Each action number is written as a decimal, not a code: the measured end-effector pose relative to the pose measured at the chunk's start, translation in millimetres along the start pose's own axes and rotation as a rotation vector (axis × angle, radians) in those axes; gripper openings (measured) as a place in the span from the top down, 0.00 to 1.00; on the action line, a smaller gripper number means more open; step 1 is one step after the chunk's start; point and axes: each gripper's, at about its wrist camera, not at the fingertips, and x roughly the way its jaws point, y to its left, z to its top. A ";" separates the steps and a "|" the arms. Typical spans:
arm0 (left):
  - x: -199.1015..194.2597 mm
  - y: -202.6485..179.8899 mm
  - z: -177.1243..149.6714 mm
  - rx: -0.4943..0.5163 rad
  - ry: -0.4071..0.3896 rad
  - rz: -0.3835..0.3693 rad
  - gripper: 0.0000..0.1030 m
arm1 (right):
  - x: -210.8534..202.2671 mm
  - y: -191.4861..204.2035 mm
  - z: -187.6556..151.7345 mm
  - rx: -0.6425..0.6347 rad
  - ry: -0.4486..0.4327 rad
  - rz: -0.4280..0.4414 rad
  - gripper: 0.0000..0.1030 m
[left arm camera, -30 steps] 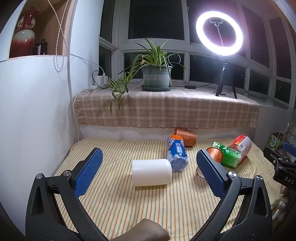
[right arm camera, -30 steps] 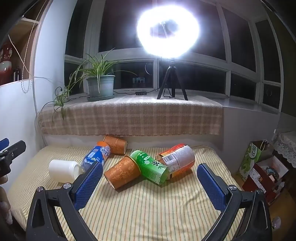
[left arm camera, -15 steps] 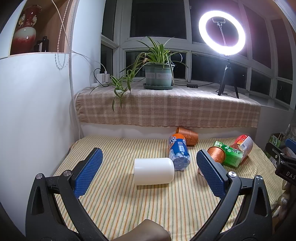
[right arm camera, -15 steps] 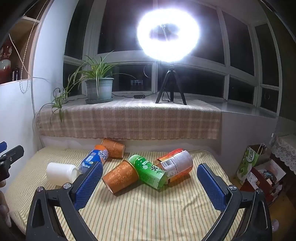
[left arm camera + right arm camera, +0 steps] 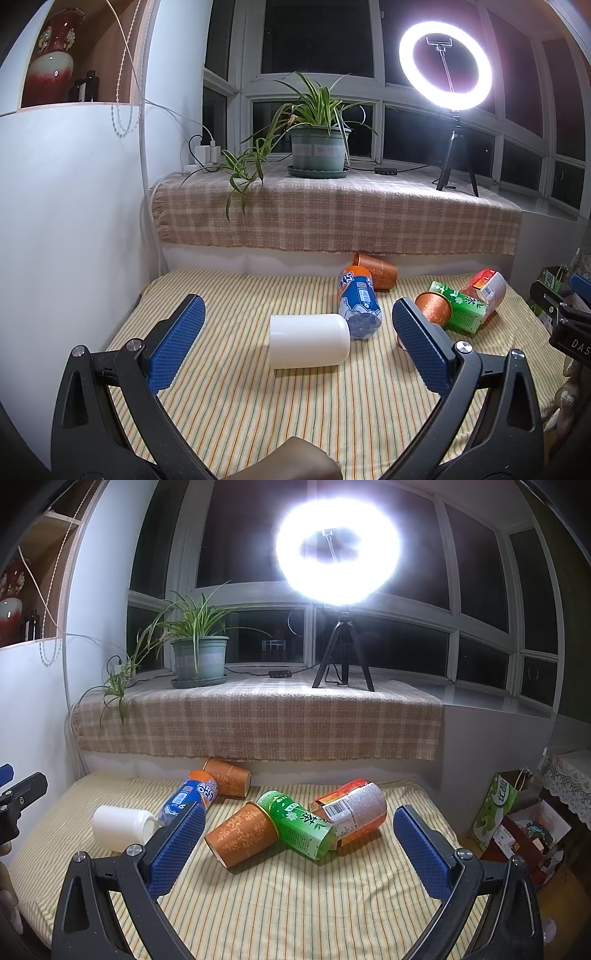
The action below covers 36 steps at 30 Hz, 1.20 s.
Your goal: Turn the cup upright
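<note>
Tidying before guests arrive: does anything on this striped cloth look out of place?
Yes, every container lies on its side: the white cup, the blue bottle touching it, two orange cups, the green can and the red can. No spill shows. Both grippers are open, holding nothing.

Mouth of the white cup (image 5: 309, 340) turned away, so open end not made out in the left view. Nearer orange cup (image 5: 433, 307) half hidden behind the left gripper's (image 5: 297, 345) pad at 3 o'clock. Right gripper (image 5: 565, 310) cut off by the frame edge at 3 o'clock; spread of its jaws not visible there. Ring light (image 5: 338, 552) blown out, centre unreadable. Vase (image 5: 9, 602) clipped at 9 o'clock.
</note>
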 end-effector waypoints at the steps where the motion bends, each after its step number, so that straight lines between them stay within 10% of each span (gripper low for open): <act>1: -0.1 -0.1 0.5 0.001 0.001 0.000 0.00 | -0.4 0.2 -0.1 0.000 0.000 0.000 0.00; 36: 0.4 2.5 2.5 -0.001 0.001 0.000 0.00 | 0.7 9.5 2.6 -0.019 -0.008 0.020 0.00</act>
